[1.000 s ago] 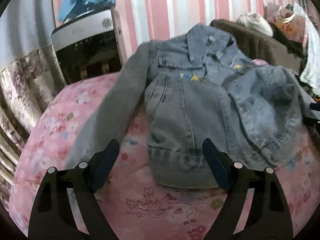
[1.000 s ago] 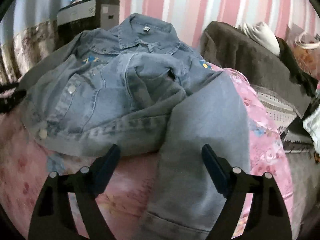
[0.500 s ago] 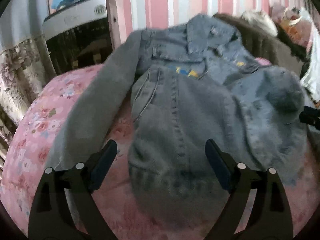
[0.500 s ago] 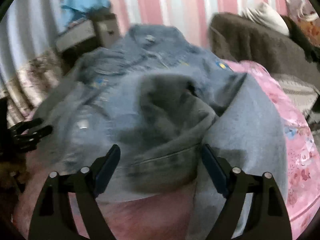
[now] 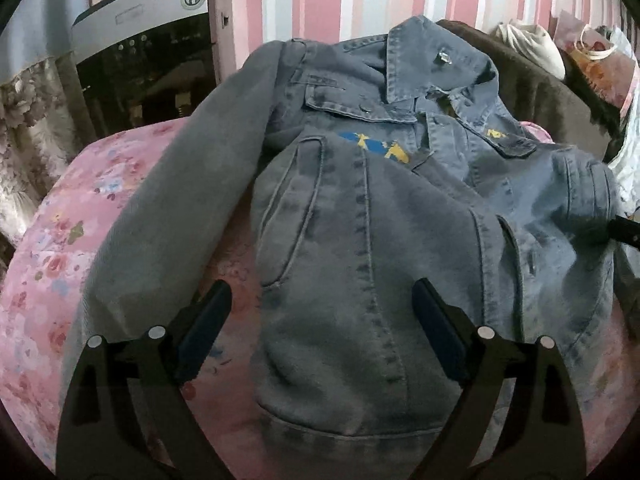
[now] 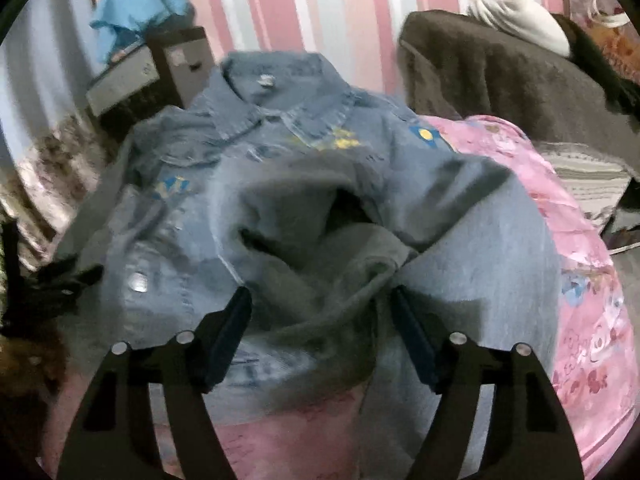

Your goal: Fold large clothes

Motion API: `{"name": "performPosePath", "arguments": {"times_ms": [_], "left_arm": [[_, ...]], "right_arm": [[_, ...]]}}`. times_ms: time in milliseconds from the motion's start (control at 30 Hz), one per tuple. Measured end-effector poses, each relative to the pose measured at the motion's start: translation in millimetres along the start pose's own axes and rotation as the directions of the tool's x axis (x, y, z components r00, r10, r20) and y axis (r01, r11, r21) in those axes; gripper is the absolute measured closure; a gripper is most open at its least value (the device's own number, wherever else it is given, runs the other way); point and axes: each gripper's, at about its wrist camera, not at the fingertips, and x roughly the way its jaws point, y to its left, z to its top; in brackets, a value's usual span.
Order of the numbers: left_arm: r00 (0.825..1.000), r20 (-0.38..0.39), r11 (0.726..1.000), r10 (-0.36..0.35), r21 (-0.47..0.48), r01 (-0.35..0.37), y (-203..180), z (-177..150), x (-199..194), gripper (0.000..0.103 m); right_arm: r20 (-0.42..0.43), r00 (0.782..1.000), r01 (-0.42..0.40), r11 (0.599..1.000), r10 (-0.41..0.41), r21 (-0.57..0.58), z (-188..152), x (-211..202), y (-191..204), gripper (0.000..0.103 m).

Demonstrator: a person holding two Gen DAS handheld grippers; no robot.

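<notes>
A blue denim jacket (image 5: 360, 208) lies front up on a pink floral bedspread (image 5: 52, 248), collar toward the striped wall. Its grey left sleeve (image 5: 180, 208) stretches toward the near left. My left gripper (image 5: 320, 296) hovers open over the jacket's lower front panel, a finger on either side of it. In the right wrist view the jacket's (image 6: 304, 168) other front is bunched into a hump (image 6: 320, 264). My right gripper (image 6: 322, 296) straddles that hump and its jaws are closing around it. Whether the pads press the cloth is unclear.
A black and silver cabinet (image 5: 140, 52) stands at the back left with a light blue cloth (image 6: 136, 4) on top. A brown blanket (image 6: 500, 72) with a white garment (image 6: 520, 12) lies at the back right. A floral curtain (image 5: 28, 128) hangs left.
Both grippers have moved in over the jacket, which fills more of each view. The right gripper's jaws have narrowed around the bunched denim. The left jaws stand slightly wider.
</notes>
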Motion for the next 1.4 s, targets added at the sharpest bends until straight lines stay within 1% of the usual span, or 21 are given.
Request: {"name": "performPosePath", "arguments": {"times_ms": [100, 167, 233, 300, 400, 433, 467, 500, 533, 567, 600, 667, 700, 733, 767, 800, 867, 1000, 1100, 1267, 1400], "left_arm": [[1.0, 0.007, 1.0, -0.012, 0.003, 0.012, -3.7, 0.1, -0.6, 0.012], [0.999, -0.002, 0.999, -0.032, -0.009, 0.032, -5.0, 1.7, 2.7, 0.013], [0.999, -0.013, 0.999, -0.047, -0.017, 0.047, -7.3, 4.2, 7.3, 0.015], [0.999, -0.014, 0.999, -0.043, -0.019, 0.043, -8.2, 5.9, 9.6, 0.015], [0.998, -0.031, 0.998, -0.053, -0.032, 0.052, -7.1, 7.5, 14.2, 0.016], [0.998, -0.033, 0.997, -0.059, -0.043, 0.058, -5.8, 7.9, 15.1, 0.018], [0.997, -0.034, 0.997, -0.063, -0.048, 0.061, -5.1, 8.1, 15.6, 0.019], [0.997, -0.034, 0.997, -0.066, -0.05, 0.064, -4.7, 7.9, 15.7, 0.022], [0.997, -0.032, 0.996, -0.068, -0.053, 0.066, -4.4, 7.7, 15.9, 0.028], [0.997, -0.033, 0.996, -0.069, -0.055, 0.067, -4.0, 7.4, 16.1, 0.031], [0.997, -0.036, 0.996, -0.073, -0.055, 0.071, -3.9, 7.4, 16.9, 0.038], [0.997, -0.045, 0.997, -0.069, -0.044, 0.067, -6.2, 7.8, 18.9, 0.051], [0.997, -0.044, 0.997, -0.065, -0.042, 0.063, -6.9, 8.0, 19.1, 0.063], [0.998, -0.034, 0.998, -0.051, -0.042, 0.05, -6.6, 9.0, 18.0, 0.082], [0.998, -0.025, 0.997, -0.057, -0.049, 0.056, -4.3, 9.8, 16.0, 0.085], [0.998, -0.023, 0.997, -0.059, -0.046, 0.058, -2.9, 10.3, 14.9, 0.091], [0.999, -0.008, 0.999, -0.048, -0.025, 0.048, -2.7, 10.2, 7.4, 0.093], [0.997, 0.063, 0.998, -0.046, -0.047, 0.049, 7.2, 12.0, -26.4, 0.096], [0.99, 0.127, 0.997, -0.055, -0.051, 0.062, 14.4, 16.8, -62.0, 0.096], [0.968, 0.231, 0.993, -0.1, -0.041, 0.112, 15.7, 18.6, -135.8, 0.096], [0.954, 0.271, 0.989, -0.131, -0.027, 0.144, 9.6, 3.6, -180.4, 0.096]], "right_arm": [[0.048, 0.999, -0.009, 1.0, 0.01, -0.007, 5.5, -18.5, 0.6, 0.029], [0.068, 0.998, 0.008, 1.0, -0.008, -0.007, 9.2, -17.8, -2.5, 0.026], [0.024, 1.0, 0.019, 1.0, -0.019, 0.002, 12.9, -3.1, -5.3, 0.026], [0.03, 0.999, 0.016, 1.0, -0.016, -0.005, 17.0, 3.6, -4.3, 0.026], [0.024, 0.998, 0.059, 0.998, -0.058, -0.026, 19.4, 16.0, -4.1, 0.027], [-0.012, 0.997, 0.082, 0.997, -0.082, -0.016, 17.1, 28.0, -9.8, 0.035], [-0.025, 0.995, 0.101, 0.995, -0.101, -0.007, 15.2, 33.0, -15.0, 0.059], [-0.027, 0.99, 0.14, 0.99, -0.14, -0.012, 12.2, 35.3, -19.8, 0.071], [-0.026, 0.988, 0.154, 0.988, -0.154, -0.017, 9.1, 34.9, -23.7, 0.075], [-0.033, 0.992, 0.121, 0.993, -0.121, 0.002, 6.6, 33.3, -28.4, 0.077], [-0.036, 0.994, 0.108, 0.994, -0.107, 0.003, 5.5, 31.5, -29.3, 0.078], [-0.035, 0.993, 0.111, 0.993, -0.113, -0.05, 4.3, 28.2, -22.2, 0.084], [-0.033, 0.993, 0.108, 0.992, -0.111, -0.068, 4.2, 26.2, -18.6, 0.085], [-0.025, 0.994, 0.101, 0.992, -0.103, -0.076, 4.4, 23.8, -16.0, 0.087], [-0.014, 0.996, 0.089, 0.993, -0.091, -0.071, 5.3, 19.0, -15.0, 0.089], [-0.003, 0.997, 0.072, 0.996, -0.072, -0.058, 6.9, 14.3, -14.7, 0.09], [0.022, 0.998, 0.058, 0.997, -0.057, -0.055, 7.8, 1.2, -12.4, 0.091], [0.055, 0.998, 0.033, 0.998, -0.029, -0.062, 7.5, -27.4, -7.4, 0.092], [0.089, 0.996, 0.02, 0.997, -0.013, -0.074, 6.8, -56.9, -2.5, 0.092], [0.167, 0.984, -0.056, 0.996, 0.067, -0.074, 4.3, -120.5, -0.9, 0.092], [0.175, 0.98, -0.084, 0.993, 0.098, -0.086, -9.1, -159.6, -1.2, 0.092]]}}
